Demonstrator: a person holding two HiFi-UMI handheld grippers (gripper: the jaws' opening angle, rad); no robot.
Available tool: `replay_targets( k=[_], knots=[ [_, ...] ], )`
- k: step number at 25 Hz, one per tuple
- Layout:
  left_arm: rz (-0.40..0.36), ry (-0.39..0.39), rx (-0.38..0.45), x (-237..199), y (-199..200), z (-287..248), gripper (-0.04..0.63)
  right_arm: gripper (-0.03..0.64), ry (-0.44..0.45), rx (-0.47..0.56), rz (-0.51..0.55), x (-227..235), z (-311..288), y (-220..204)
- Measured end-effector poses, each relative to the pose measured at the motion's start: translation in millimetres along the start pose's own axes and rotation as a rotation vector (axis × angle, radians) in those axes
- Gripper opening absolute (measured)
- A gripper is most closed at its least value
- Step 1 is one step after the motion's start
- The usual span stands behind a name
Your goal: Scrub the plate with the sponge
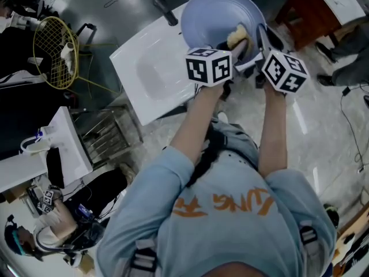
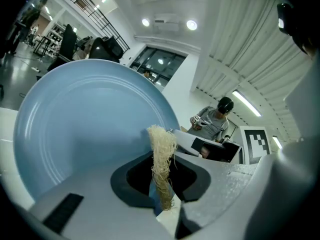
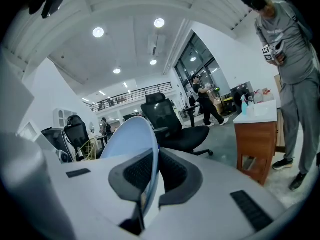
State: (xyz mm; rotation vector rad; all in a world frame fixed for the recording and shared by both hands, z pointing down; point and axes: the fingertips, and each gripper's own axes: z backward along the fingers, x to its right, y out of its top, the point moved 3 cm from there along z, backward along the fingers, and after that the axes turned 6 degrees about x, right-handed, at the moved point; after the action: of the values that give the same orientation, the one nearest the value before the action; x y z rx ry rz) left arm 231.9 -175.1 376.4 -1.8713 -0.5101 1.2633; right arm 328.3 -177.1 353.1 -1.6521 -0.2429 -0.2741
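Observation:
A pale blue plate [image 1: 216,17] is held up over the white sink [image 1: 151,74]. My right gripper [image 1: 260,44] is shut on the plate's rim; in the right gripper view the plate [image 3: 131,136] stands edge-on between the jaws of my right gripper [image 3: 149,184]. My left gripper [image 1: 235,46] is shut on a yellow fibrous sponge [image 1: 237,37], which rests against the plate's face. In the left gripper view the sponge [image 2: 162,164] sticks up between the jaws of my left gripper [image 2: 162,184], with the plate [image 2: 85,124] filling the left side.
A dark faucet [image 1: 166,11] stands at the sink's far edge. A wooden cabinet [image 3: 256,139] is to the right, a black office chair [image 3: 172,124] ahead. A person [image 3: 287,59] stands at the right. A yellow wire basket [image 1: 55,51] and a metal rack [image 1: 109,134] sit left.

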Motion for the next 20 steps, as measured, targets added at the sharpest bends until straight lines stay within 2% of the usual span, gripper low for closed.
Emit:
replay_targets(
  k=[5, 14, 20],
  knots=[
    [0.043, 0.089, 0.052, -38.9, 10.4, 31.2, 0.049, 0.018, 0.051, -0.011, -0.029, -21.3, -19.7, -7.9],
    [0.08, 0.33, 0.179, -113.6, 32.7, 122.6, 0.049, 0.02, 0.156, -0.04, -0.044, -71.3, -51.0, -22.4],
    [0.108, 0.439, 0.242, -142.4, 38.5, 176.3, 0.049, 0.02, 0.167, -0.053, -0.059, -86.6, -55.5, -27.5]
  ],
)
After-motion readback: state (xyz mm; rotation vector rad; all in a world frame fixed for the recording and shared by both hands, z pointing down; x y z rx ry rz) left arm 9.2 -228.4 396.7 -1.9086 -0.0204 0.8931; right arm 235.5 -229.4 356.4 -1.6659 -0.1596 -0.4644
